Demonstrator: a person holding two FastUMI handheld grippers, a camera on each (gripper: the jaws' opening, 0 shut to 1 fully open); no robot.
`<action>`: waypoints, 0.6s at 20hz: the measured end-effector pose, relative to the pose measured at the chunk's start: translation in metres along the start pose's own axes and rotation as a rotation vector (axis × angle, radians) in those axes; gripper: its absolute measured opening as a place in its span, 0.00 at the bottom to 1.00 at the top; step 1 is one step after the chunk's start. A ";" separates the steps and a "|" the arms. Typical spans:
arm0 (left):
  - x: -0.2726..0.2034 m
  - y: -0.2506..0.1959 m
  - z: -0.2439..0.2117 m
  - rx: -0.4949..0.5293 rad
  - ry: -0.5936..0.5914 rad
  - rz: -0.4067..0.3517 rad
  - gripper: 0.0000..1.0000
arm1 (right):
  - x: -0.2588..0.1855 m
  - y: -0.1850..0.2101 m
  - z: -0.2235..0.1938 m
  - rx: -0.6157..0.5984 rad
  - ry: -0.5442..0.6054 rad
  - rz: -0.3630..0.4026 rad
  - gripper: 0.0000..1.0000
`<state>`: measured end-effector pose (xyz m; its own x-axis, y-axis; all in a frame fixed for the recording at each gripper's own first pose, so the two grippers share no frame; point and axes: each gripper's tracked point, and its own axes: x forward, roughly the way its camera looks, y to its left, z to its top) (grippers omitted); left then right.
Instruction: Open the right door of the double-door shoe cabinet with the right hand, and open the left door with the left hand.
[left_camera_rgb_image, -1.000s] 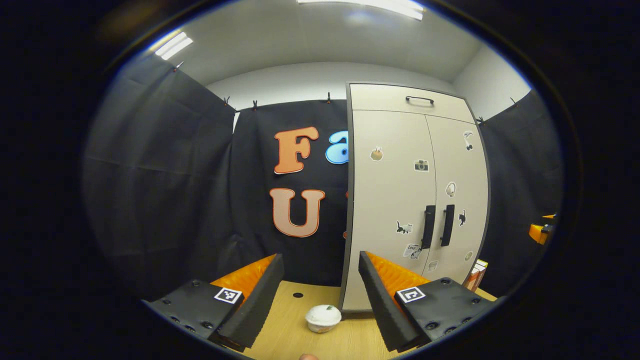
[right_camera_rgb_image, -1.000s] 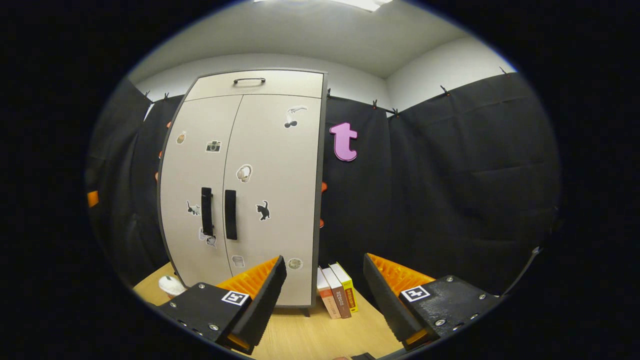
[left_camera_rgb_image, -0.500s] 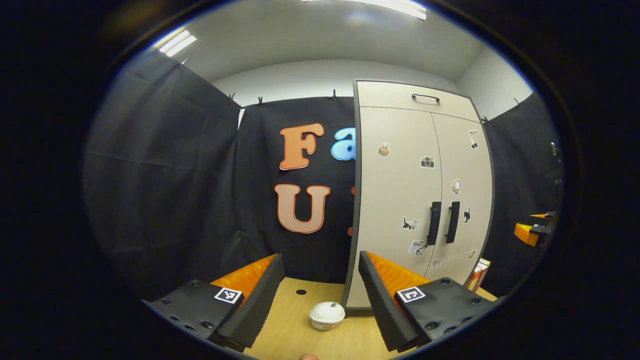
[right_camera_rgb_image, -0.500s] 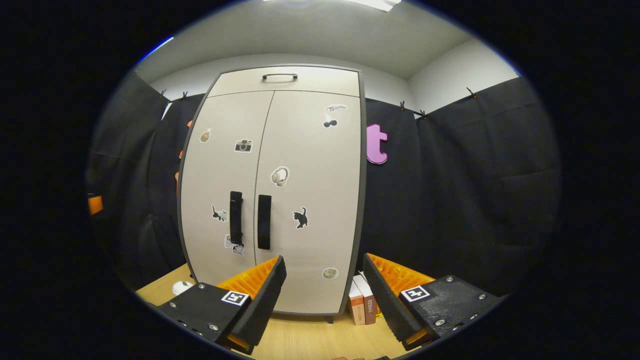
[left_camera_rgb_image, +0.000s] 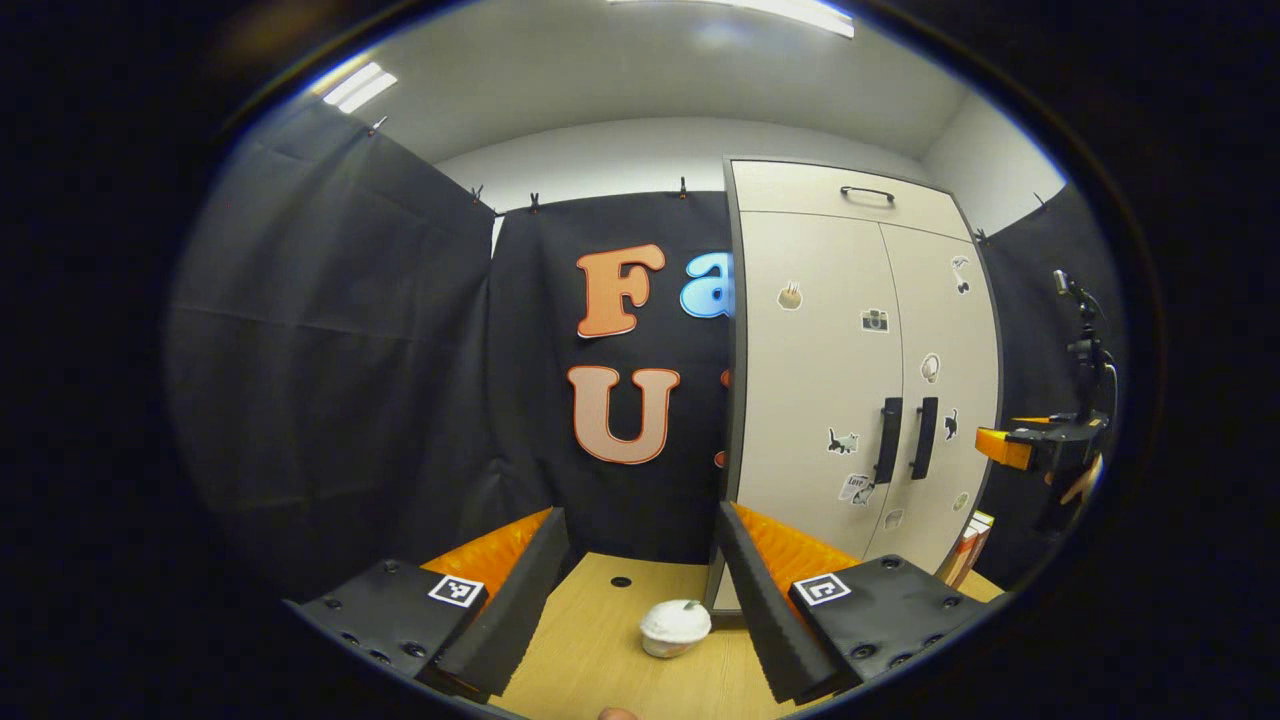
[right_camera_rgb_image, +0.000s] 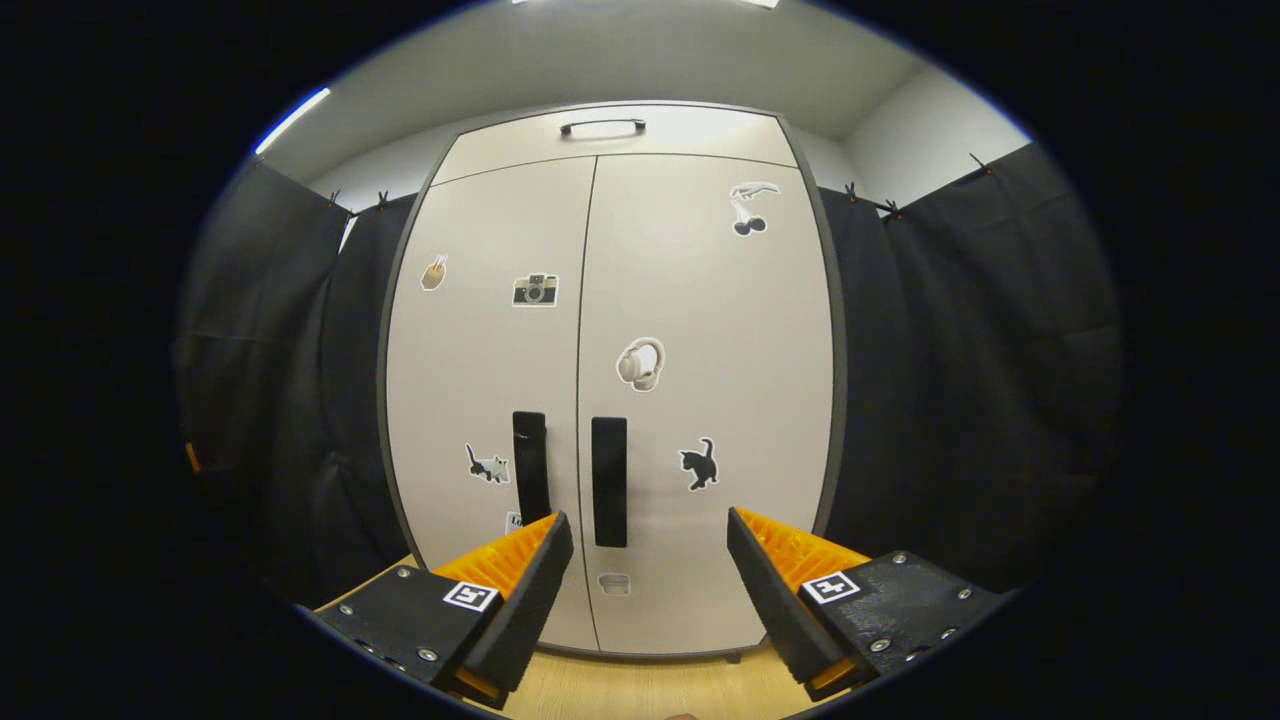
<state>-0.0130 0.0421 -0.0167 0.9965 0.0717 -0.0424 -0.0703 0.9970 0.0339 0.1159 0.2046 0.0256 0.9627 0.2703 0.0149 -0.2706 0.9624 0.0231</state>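
The beige double-door shoe cabinet (right_camera_rgb_image: 610, 300) stands on the wooden table with both doors closed. Its right door handle (right_camera_rgb_image: 608, 482) and left door handle (right_camera_rgb_image: 531, 465) are dark vertical bars near the centre seam. My right gripper (right_camera_rgb_image: 648, 560) is open, facing the cabinet squarely, a short way in front of the right handle and a little to its right. In the left gripper view the cabinet (left_camera_rgb_image: 830, 380) stands off to the right, and my left gripper (left_camera_rgb_image: 640, 560) is open, well away from the handles (left_camera_rgb_image: 905, 440). The right gripper (left_camera_rgb_image: 1035, 447) appears at that view's right edge.
A small white cup (left_camera_rgb_image: 675, 627) sits on the wooden table (left_camera_rgb_image: 590, 660) near the cabinet's left corner. Books (left_camera_rgb_image: 965, 550) stand at the cabinet's right side. A top drawer with a handle (right_camera_rgb_image: 602, 126) caps the cabinet. Black cloth walls surround the table.
My right gripper has swung left and moved closer, so the cabinet now faces it squarely and looks larger. My left gripper has drifted slightly, the cabinet sliding right in its view.
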 end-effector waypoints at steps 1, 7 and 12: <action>-0.001 0.004 0.000 0.003 -0.001 0.007 0.96 | 0.010 0.004 -0.002 -0.015 0.004 -0.002 0.94; -0.003 0.030 -0.003 -0.014 0.007 0.052 0.97 | 0.069 0.021 -0.017 -0.026 0.032 -0.014 0.94; -0.005 0.053 -0.006 -0.009 0.016 0.102 0.97 | 0.105 0.023 -0.022 -0.022 0.053 -0.028 0.87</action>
<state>-0.0223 0.0951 -0.0209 0.9833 0.1731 -0.0555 -0.1716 0.9847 0.0298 0.2108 0.2555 0.0053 0.9690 0.2440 -0.0384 -0.2441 0.9697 0.0010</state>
